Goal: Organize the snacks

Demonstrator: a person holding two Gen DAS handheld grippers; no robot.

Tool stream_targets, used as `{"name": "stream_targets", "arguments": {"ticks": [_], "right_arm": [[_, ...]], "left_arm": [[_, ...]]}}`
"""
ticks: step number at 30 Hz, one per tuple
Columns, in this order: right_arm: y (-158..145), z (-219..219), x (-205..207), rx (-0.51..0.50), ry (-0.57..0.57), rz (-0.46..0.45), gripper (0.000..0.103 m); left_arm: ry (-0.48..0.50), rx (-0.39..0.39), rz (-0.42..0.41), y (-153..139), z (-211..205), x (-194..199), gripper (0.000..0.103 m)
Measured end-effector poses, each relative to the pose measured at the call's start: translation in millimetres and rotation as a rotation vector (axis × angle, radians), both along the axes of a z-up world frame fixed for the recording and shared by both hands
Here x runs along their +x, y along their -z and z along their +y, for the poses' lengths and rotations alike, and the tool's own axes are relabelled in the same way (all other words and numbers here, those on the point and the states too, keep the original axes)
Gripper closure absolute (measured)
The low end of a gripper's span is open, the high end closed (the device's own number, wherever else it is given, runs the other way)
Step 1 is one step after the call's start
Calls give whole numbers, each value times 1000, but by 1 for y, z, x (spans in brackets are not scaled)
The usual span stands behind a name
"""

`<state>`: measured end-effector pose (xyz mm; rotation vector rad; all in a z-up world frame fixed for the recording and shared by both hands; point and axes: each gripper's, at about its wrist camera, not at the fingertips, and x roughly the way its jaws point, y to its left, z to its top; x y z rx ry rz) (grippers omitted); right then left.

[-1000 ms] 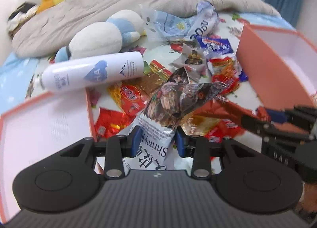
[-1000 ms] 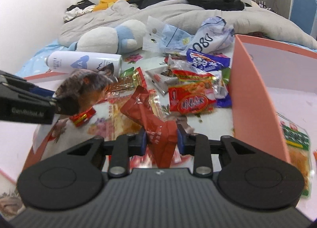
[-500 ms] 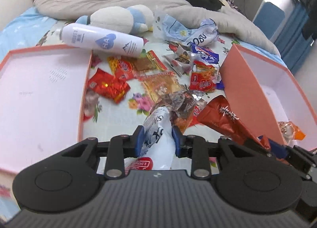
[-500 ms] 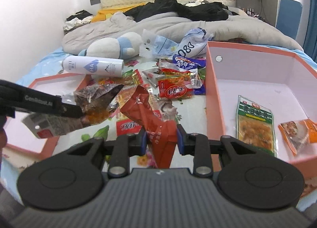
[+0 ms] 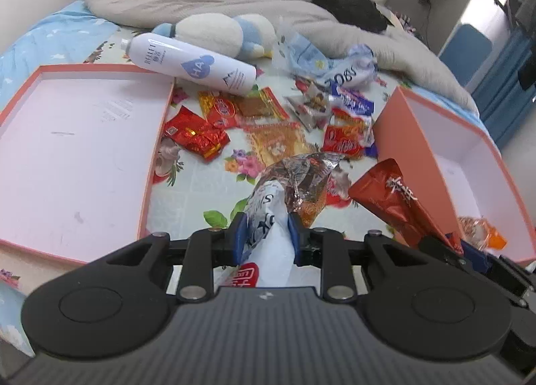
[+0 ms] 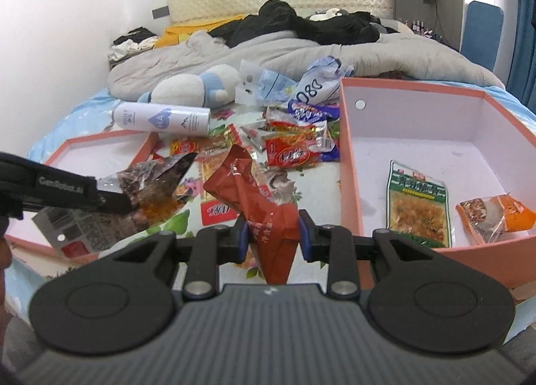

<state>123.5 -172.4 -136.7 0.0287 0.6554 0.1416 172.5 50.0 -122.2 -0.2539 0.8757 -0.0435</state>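
My left gripper [image 5: 266,234] is shut on a white and silver shrimp snack bag [image 5: 288,187], held above the flowered bedsheet; the bag also shows in the right wrist view [image 6: 150,184]. My right gripper [image 6: 272,236] is shut on a red snack packet [image 6: 258,197], also seen in the left wrist view [image 5: 395,204], held up next to the deep pink box [image 6: 348,164]. That box holds a green packet [image 6: 417,204] and an orange packet [image 6: 499,214]. Several loose snacks [image 5: 278,117] lie between the box and the shallow pink lid [image 5: 73,150].
A white spray bottle [image 5: 194,63] and a plush toy [image 5: 214,29] lie beyond the snacks. A crumpled plastic bag [image 6: 318,83] sits by the box's far corner. A grey duvet [image 6: 301,53] and dark clothes fill the back of the bed.
Both grippers have risen and pulled back from the snack pile with their packets held. The right view now looks into the deep box and its two packets.
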Motion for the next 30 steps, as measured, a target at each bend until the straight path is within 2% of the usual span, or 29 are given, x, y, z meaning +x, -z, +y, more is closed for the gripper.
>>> {"name": "stream_targets", "arguments": {"ticks": [16,19,30], "right_arm": [[-52,-15,1,17,35,-113,71],[-63,-24,3,17,50,-138,71],[-101,-70,18,-7,123,-225,71]], "left_arm": [[-30,-76,-100,-62,-18,10,73],[-26,-67,-115,-74,-28,16,73],[47,-125,-172,-112,-78,42,73]]}}
